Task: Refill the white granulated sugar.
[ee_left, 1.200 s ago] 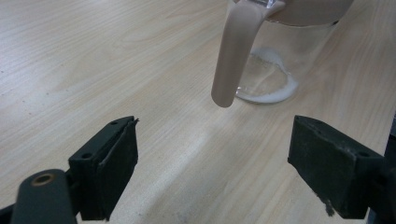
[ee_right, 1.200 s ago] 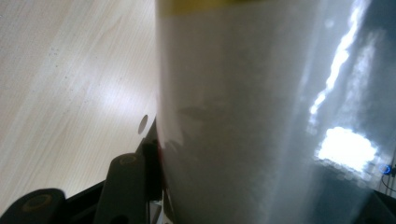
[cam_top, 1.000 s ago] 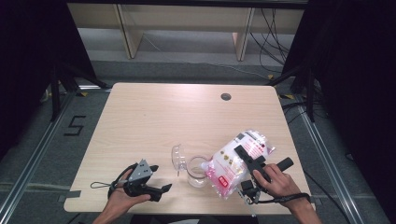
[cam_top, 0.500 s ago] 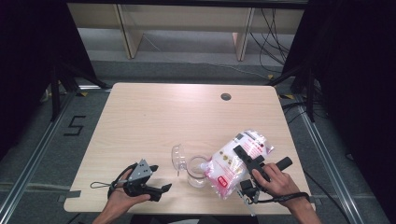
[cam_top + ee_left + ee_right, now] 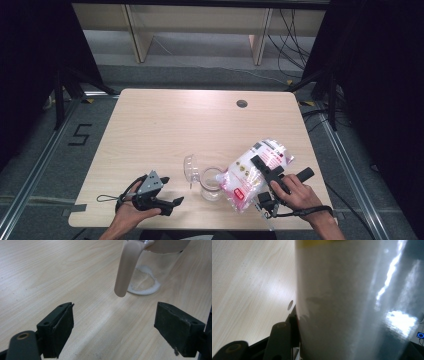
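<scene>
Near the front edge, the right gripper clamps a bag tilted over the open jar, whose bottom holds a little white powder: pouring seems under way. Next, tip further, mouth over the rim. The left gripper rests spread, empty.

bag — white, pink-red print | jug — clear glass | table — pale wood grain
</scene>
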`<action>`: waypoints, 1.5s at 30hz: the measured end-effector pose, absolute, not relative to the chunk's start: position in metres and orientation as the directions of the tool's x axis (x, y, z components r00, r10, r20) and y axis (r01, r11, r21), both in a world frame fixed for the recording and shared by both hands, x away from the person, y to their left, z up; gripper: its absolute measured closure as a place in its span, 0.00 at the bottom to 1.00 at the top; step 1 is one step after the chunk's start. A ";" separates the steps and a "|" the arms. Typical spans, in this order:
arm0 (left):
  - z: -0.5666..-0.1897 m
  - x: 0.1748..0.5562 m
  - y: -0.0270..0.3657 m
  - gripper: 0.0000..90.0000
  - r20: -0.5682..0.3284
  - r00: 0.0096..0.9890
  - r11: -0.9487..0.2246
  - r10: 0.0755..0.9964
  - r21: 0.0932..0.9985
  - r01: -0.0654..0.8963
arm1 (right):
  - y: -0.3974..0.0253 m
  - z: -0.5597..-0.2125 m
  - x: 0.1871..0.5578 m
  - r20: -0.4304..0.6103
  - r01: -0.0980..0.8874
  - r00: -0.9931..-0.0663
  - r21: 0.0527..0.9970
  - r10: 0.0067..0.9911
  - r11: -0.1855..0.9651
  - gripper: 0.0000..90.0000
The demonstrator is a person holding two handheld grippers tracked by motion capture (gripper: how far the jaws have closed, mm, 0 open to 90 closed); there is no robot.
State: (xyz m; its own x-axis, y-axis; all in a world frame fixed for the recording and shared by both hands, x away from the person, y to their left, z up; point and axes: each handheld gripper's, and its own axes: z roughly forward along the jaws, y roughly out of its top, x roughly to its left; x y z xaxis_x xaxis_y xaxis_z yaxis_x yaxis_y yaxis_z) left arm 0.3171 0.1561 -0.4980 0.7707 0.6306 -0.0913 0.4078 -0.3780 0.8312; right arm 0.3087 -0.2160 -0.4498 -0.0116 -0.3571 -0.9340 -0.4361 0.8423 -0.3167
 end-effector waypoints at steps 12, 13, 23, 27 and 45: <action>-0.497 0.318 0.157 0.17 -0.064 0.781 -0.396 0.621 0.835 0.383 | -0.212 -0.447 0.311 -0.923 -0.446 -0.012 -0.339 -0.384 0.828 0.59; -0.498 0.318 0.157 0.17 -0.064 0.781 -0.395 0.622 0.835 0.383 | -0.212 -0.447 0.311 -0.922 -0.446 -0.012 -0.340 -0.386 0.828 0.59; -0.498 0.318 0.156 0.17 -0.061 0.776 -0.393 0.627 0.836 0.383 | -0.212 -0.445 0.312 -0.926 -0.448 -0.006 -0.335 -0.378 0.829 0.59; -0.498 0.318 0.156 0.17 -0.063 0.781 -0.398 0.621 0.833 0.383 | -0.212 -0.444 0.312 -0.923 -0.447 -0.003 -0.343 -0.384 0.826 0.59; -0.498 0.318 0.157 0.17 -0.066 0.774 -0.394 0.629 0.832 0.391 | -0.212 -0.441 0.313 -0.910 -0.440 0.005 -0.375 -0.415 0.816 0.59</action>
State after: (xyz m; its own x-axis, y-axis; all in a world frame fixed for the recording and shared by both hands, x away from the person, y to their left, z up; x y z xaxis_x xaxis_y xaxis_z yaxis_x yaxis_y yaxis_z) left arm 0.3185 0.1570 -0.4985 0.7745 0.6292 -0.0656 0.3906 -0.3941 0.8319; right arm 0.3125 -0.2120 -0.4413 0.0046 -0.4152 -0.9097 -0.4396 0.8162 -0.3748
